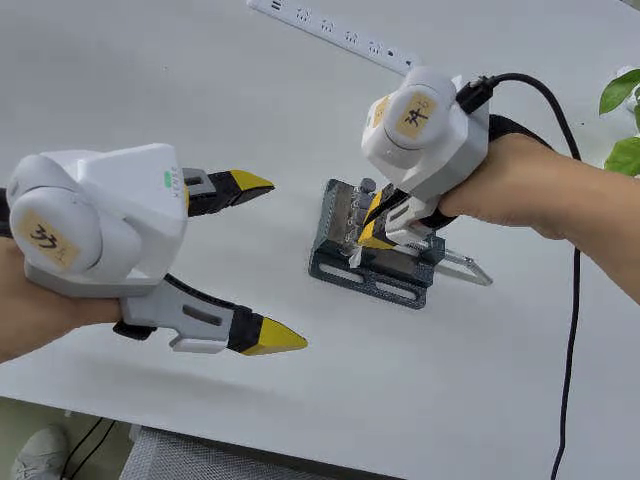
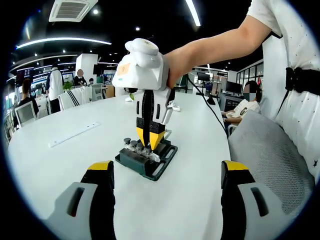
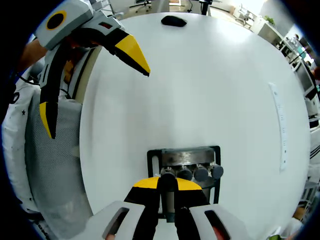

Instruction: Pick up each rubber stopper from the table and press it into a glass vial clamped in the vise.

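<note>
Right tongs (image 1: 376, 226) are down over the vise (image 1: 365, 275), at about 3 o'clock from the left tongs (image 1: 262, 260) in the head view. In the right gripper view the right tongs (image 3: 167, 184) are clenched on a dark stopper (image 3: 168, 179) at the 9 o'clock end of a row along the vise (image 3: 154, 159). Three more stoppers (image 3: 201, 173) sit in line beside it toward 3 o'clock, already on top of vials. I cannot tell how far the gripped stopper is seated.

In the left gripper view the right tongs (image 2: 150, 140) point straight down, tips at the row of vials (image 2: 133, 146) clamped in the vise (image 2: 152, 169).

Left tongs are released, spread wide, holding nothing. They hang above the desk (image 1: 200, 80), well apart from the vise. Own view: left tongs (image 2: 167, 170) with the yellow tips far apart and the vise dead ahead at 12 o'clock. From the right gripper view the left tongs (image 3: 92, 90) show at 10 o'clock, also gaping.

A white power strip (image 1: 330, 28) lies at 12 o'clock beyond the vise. A black cable (image 1: 572, 300) runs from the right tongs off the desk toward 5 o'clock. Plant leaves (image 1: 624, 125) show at the 2 o'clock edge.
</note>
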Action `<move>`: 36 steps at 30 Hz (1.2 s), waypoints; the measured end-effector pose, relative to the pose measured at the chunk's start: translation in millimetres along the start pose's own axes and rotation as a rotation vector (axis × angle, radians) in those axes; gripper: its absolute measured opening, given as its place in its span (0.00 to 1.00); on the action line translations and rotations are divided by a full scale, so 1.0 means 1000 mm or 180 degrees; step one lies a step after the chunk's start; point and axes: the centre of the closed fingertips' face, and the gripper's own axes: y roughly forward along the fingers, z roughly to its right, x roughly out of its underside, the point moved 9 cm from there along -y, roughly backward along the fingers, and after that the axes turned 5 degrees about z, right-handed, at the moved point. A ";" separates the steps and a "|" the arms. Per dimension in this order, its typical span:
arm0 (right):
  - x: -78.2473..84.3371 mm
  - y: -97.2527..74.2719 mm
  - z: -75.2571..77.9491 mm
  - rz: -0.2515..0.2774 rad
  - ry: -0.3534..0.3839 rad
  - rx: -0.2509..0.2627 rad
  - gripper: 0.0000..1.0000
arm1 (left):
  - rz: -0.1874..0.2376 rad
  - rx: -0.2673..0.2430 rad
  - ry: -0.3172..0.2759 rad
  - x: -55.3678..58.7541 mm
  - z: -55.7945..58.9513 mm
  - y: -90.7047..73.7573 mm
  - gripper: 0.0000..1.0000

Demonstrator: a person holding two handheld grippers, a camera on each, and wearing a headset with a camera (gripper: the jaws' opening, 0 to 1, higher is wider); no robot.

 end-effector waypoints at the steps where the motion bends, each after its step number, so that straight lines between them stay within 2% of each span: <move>1: 0.000 0.000 0.000 -0.0005 0.0036 0.0007 0.05 | 0.0011 0.0005 -0.0002 -0.001 0.000 0.001 0.88; 7: 0.001 0.000 -0.001 0.0032 0.0108 0.0008 0.06 | 0.0026 -0.0003 -0.0007 -0.001 0.000 0.001 0.87; 12: 0.004 0.000 0.002 0.0128 0.0187 0.0013 0.06 | 0.0030 0.0006 -0.0020 -0.001 0.001 0.000 0.86; 14: 0.004 0.001 0.000 0.0125 0.0115 0.0020 0.07 | 0.0029 0.0010 -0.0029 0.000 0.002 0.000 0.86; 21: 0.003 0.001 -0.001 0.0176 0.0137 0.0026 0.07 | 0.0037 0.0026 -0.0033 0.000 0.003 0.001 0.85; 36: 0.005 -0.001 0.000 0.0113 0.0133 0.0016 0.06 | 0.0035 0.0049 -0.0047 0.000 0.005 0.003 0.83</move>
